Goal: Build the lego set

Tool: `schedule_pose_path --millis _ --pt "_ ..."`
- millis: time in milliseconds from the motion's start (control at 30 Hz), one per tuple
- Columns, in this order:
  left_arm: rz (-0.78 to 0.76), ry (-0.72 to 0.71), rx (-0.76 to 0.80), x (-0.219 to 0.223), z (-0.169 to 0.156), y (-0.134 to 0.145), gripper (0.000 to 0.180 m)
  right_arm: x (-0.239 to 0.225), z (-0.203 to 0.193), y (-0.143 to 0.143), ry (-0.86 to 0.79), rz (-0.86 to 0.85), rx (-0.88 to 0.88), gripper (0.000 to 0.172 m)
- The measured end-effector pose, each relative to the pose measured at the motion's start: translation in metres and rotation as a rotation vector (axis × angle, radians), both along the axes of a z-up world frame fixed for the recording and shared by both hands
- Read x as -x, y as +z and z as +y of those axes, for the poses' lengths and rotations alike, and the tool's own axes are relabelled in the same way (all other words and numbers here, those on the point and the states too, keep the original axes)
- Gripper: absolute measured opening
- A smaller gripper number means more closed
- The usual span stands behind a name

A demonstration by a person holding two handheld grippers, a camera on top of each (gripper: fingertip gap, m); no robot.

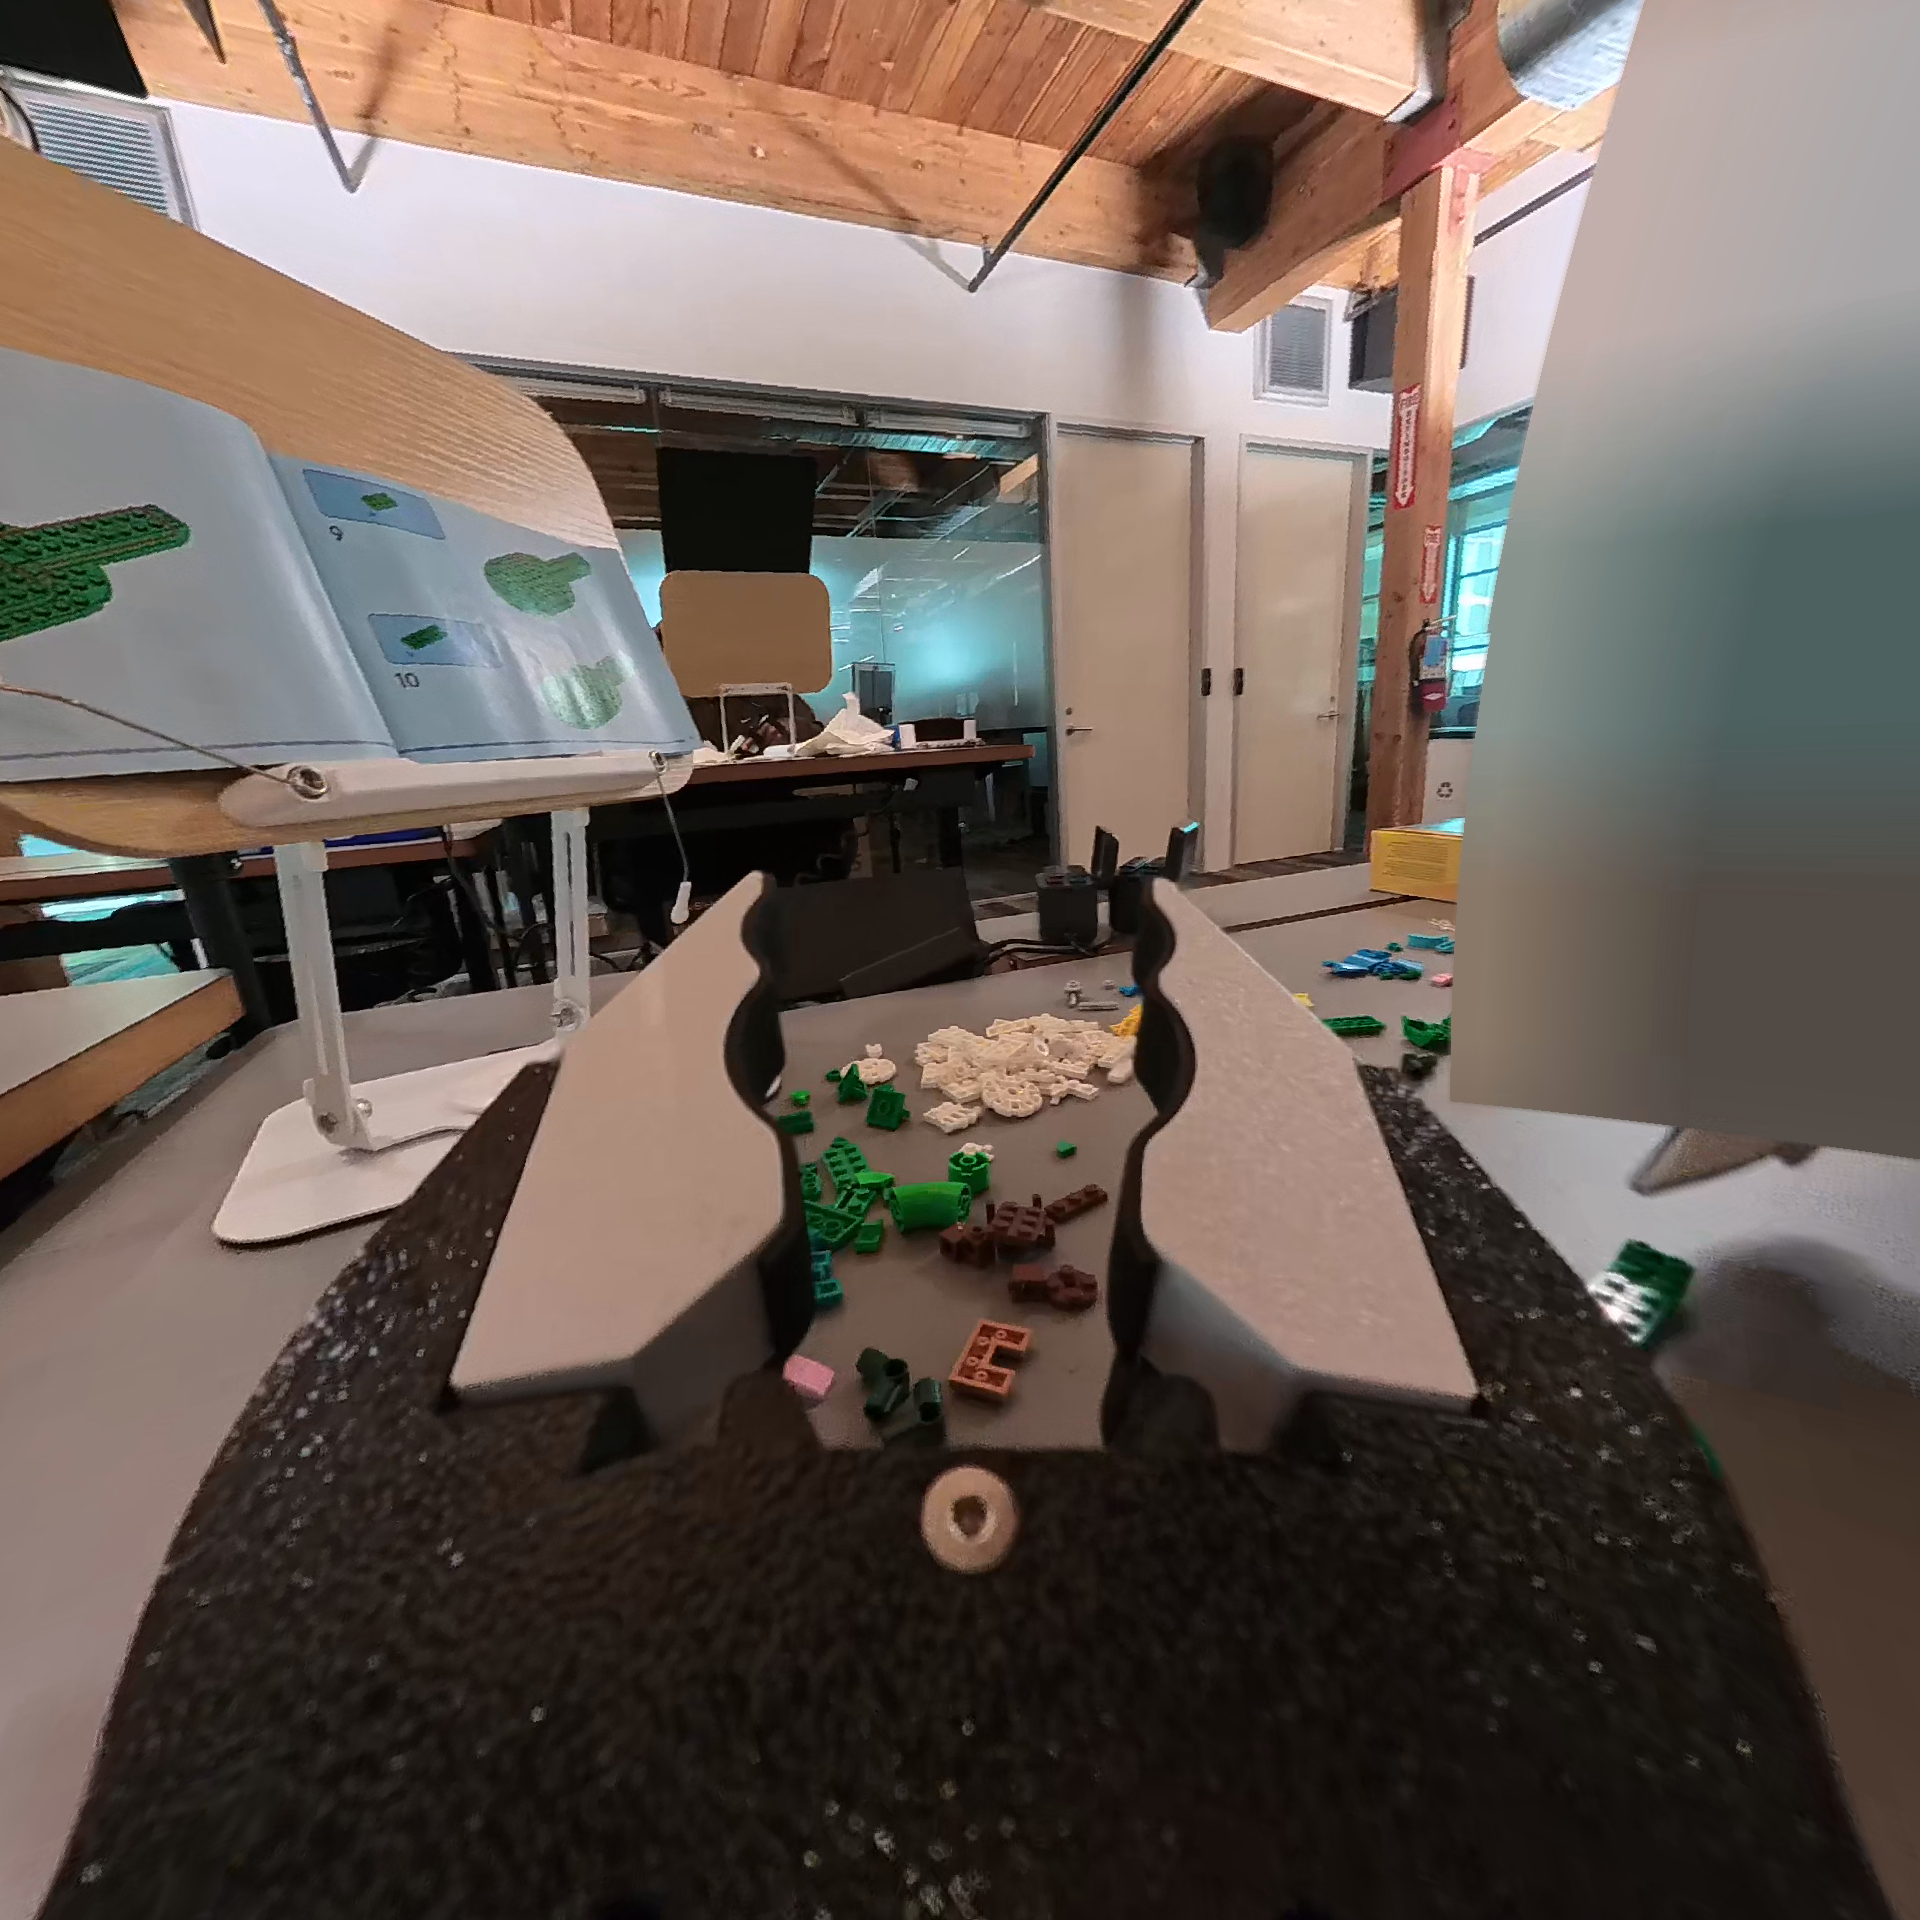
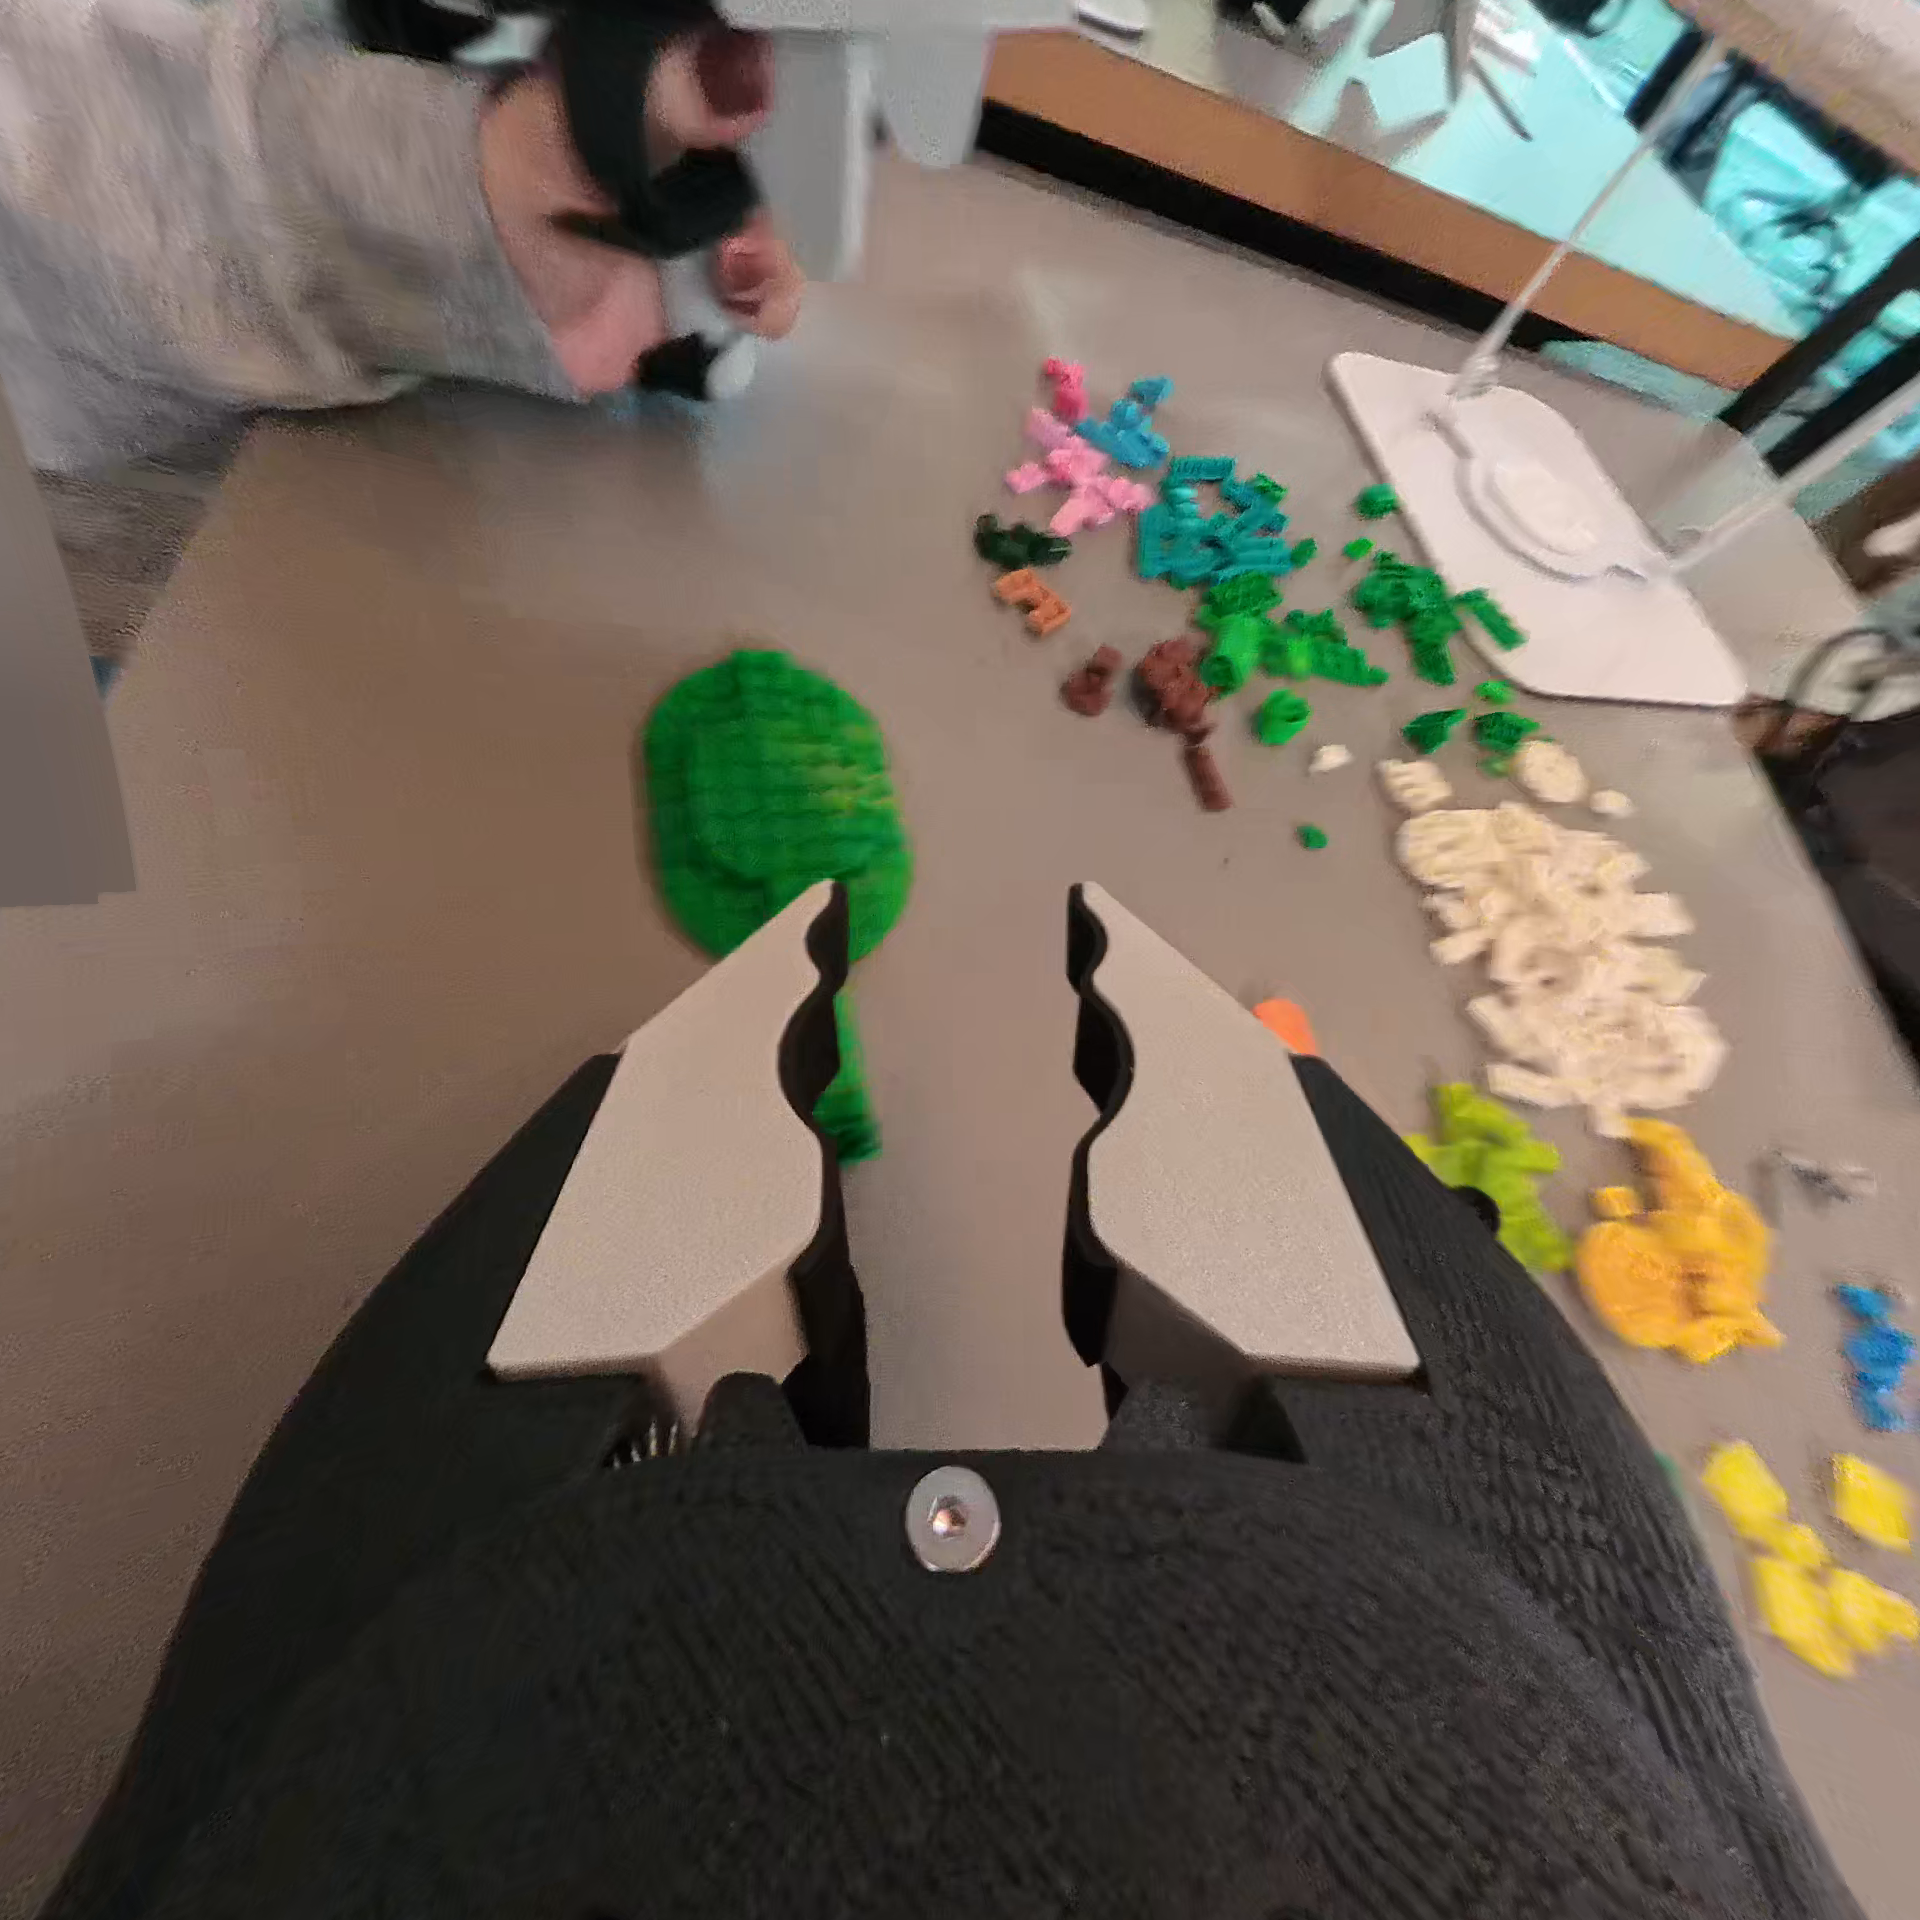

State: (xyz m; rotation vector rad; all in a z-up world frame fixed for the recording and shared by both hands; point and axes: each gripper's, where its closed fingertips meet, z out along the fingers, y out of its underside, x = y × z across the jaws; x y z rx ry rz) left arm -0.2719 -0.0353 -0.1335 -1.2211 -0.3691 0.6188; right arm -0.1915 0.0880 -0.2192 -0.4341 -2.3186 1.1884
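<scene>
My left gripper [image 1: 958, 894] is open and empty, held low over the grey table [image 1: 156, 1403]. Beyond its fingers lie loose green bricks [image 1: 883, 1184], brown bricks [image 1: 1023, 1231] and a pile of white bricks [image 1: 1023, 1060]. My right gripper [image 2: 956, 894] is open and empty, with bare table between its pads. A flat green brick assembly [image 2: 769, 800] lies on the table just ahead and left of it, partly under its left finger [image 2: 717, 1122]. A hand [image 2: 644, 270] holds the left gripper at the top of the right wrist view.
An open instruction booklet [image 1: 312, 603] rests on a stand with a white base [image 2: 1507, 520]. Piles of pink, teal, green, white [image 2: 1548, 935], orange-yellow [image 2: 1673, 1257] and yellow bricks line the right side. A yellow box [image 1: 1418, 862] and black chargers [image 1: 1070, 899] stand farther back. My left tips are roughly 30 centimetres from the white base [image 2: 1507, 520].
</scene>
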Motion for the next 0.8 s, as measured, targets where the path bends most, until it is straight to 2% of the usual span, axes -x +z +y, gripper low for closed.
schedule_pose_path --millis 33,100,167,367,533,800 --pt "-0.005 0.013 0.004 0.002 -0.001 -0.001 0.064 0.019 -0.001 0.005 -0.024 0.021 -0.031 0.047" --pt "-0.015 0.014 0.005 0.004 0.0 -0.002 0.064 0.058 -0.009 0.008 -0.011 0.039 -0.11 0.046" --pt "-0.011 0.017 0.007 0.005 0.001 -0.001 0.064 0.095 -0.018 0.005 0.071 0.045 -0.201 0.039" --pt "0.0 0.032 0.012 0.003 -0.002 -0.001 0.063 0.187 -0.029 -0.03 0.345 -0.033 -0.573 0.02" --pt "-0.002 0.025 0.011 0.003 -0.001 -0.001 0.062 0.224 -0.036 -0.042 0.496 -0.117 -0.716 0.009" --pt "-0.046 0.005 -0.019 0.007 -0.001 -0.001 0.062 0.231 -0.033 -0.06 0.628 -0.271 -0.828 0.014"
